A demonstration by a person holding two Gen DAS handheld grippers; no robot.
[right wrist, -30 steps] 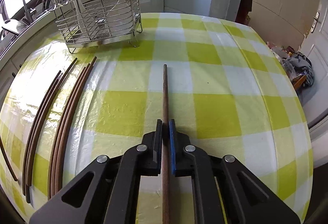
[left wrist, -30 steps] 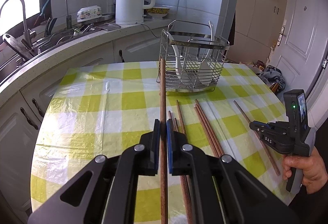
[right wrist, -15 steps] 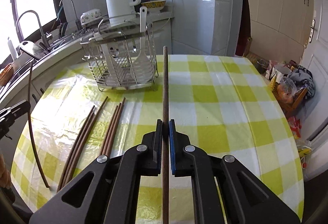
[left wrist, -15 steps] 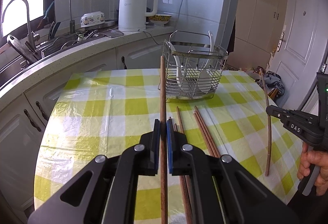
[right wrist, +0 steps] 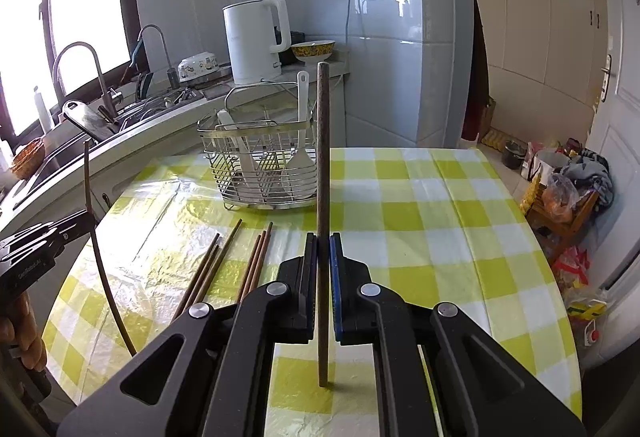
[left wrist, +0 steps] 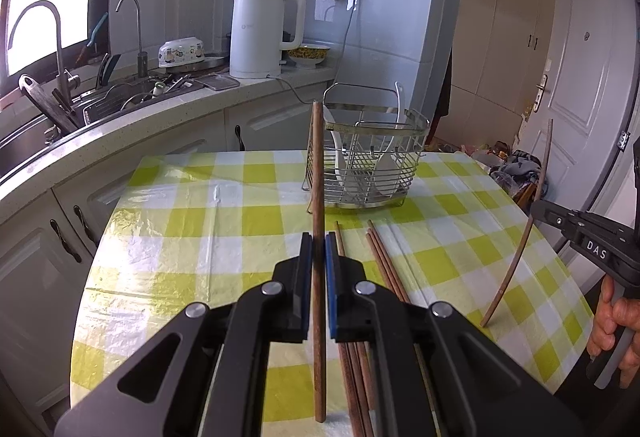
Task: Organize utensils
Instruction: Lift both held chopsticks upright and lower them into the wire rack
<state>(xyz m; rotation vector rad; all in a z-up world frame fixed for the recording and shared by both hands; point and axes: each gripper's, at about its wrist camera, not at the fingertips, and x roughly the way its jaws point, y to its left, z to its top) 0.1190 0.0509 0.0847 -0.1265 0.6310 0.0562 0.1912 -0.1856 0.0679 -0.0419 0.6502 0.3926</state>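
Note:
My left gripper (left wrist: 319, 237) is shut on a brown chopstick (left wrist: 317, 165), held above the checked table. My right gripper (right wrist: 323, 237) is shut on another brown chopstick (right wrist: 323, 141), also lifted. Each gripper shows in the other's view: the right gripper (left wrist: 536, 207) with its chopstick (left wrist: 520, 253), the left gripper (right wrist: 90, 217) with its chopstick (right wrist: 100, 257). A wire utensil basket (left wrist: 370, 153) holding white spoons stands at the table's far side; it also shows in the right wrist view (right wrist: 260, 161). Several loose chopsticks (left wrist: 384, 261) lie on the cloth in front of it, also in the right wrist view (right wrist: 236, 261).
The yellow checked tablecloth (left wrist: 192, 229) covers the table. Behind it runs a counter with a sink (left wrist: 120, 97), taps, a white kettle (left wrist: 260, 33) and bowls. Bags and clutter (right wrist: 568, 189) sit on the floor to the right, near a door (left wrist: 576, 77).
Both grippers have risen and tilted up, each lifting its chopstick off the table. The right chopstick lay flat on the cloth a second ago; now it stands raised.

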